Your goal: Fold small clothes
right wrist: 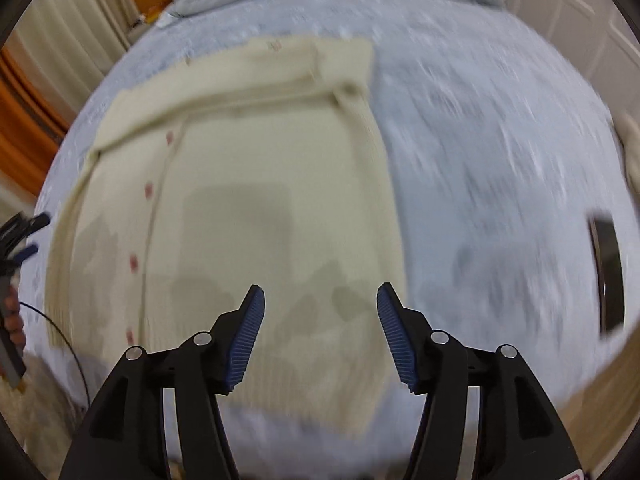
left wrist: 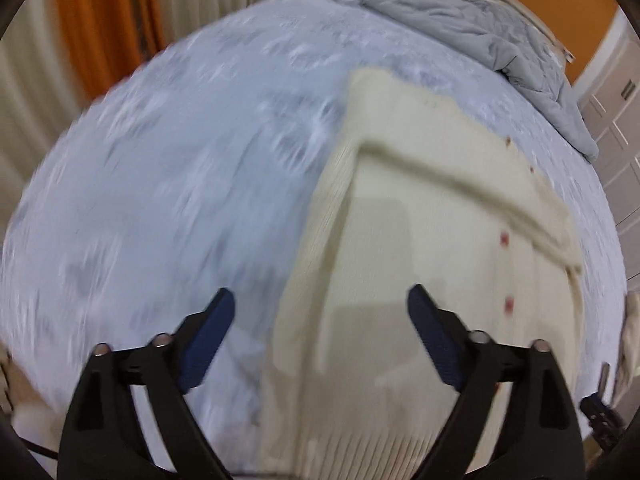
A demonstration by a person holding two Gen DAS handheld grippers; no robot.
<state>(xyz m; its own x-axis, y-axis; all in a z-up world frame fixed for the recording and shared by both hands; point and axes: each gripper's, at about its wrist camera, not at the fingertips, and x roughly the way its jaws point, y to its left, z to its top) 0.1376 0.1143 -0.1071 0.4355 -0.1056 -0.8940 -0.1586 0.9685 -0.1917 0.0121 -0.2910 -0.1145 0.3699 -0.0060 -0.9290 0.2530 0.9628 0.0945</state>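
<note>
1. Two grippers hang over a bed, each pointing steeply down, and both views are blurred.
2. Left gripper: its blue-padded jaws are spread wide with nothing between them. Its left finger is over bare bedspread and its right finger is over the cardigan.
3. Cardigan: a cream ribbed knit lying flat on the pale blue patterned bedspread, in the right half of the left view. Its side edge runs down between the two fingers.
4. A sleeve is folded across the cardigan's upper body as a slanting band.
5. Small red buttons run in a line down the front placket.
6. A faint dark mark sits near the collar, perhaps a label, but the blur leaves no writing readable.
7. Quilt: a grey bundle crumpled at the far end of the bed.
8. Right gripper: its jaws stand apart, less widely than the left ones, and pinch nothing. Both fingers hover over the cardigan's lower right part without touching it.
9. From the right view the cardigan fills the left and middle, with bare bedspread to its right.
10. Farthest right, a dark flat object lies near the bed's edge, too smeared to name.
</note>
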